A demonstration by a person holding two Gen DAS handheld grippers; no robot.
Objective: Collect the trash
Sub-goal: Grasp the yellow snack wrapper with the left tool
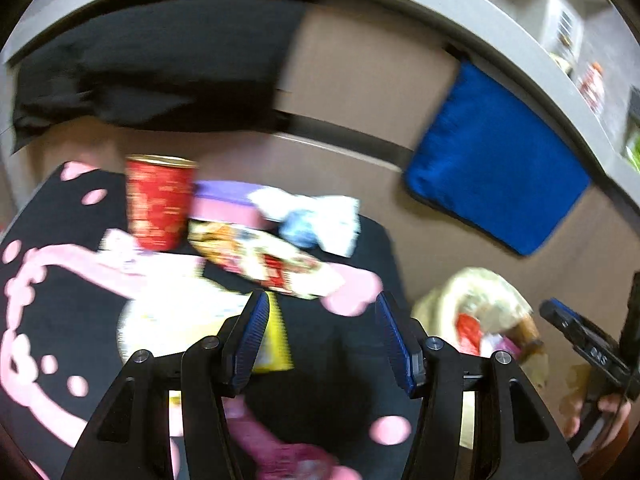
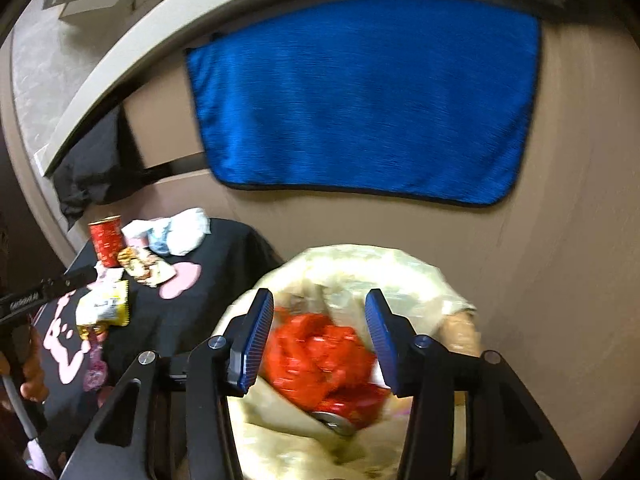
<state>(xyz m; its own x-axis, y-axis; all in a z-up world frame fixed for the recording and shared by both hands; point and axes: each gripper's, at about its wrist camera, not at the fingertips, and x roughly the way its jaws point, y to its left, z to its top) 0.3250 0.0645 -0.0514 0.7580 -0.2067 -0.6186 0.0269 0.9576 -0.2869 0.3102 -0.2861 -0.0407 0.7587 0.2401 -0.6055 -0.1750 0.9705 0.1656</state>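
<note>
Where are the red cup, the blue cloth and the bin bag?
red cup (image 1: 158,204), left wrist view, middle of its side wall.
blue cloth (image 2: 364,96), right wrist view, centre of the fabric.
bin bag (image 2: 360,268), right wrist view, far rim of the pale liner.

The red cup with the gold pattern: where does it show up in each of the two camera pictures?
Left wrist view: the red cup stands upper left on the black cloth, just left of a purple box.
Right wrist view: the red cup is small at the left edge, at the table's far corner.
Shared landmark: the blue towel hanging behind.
</note>
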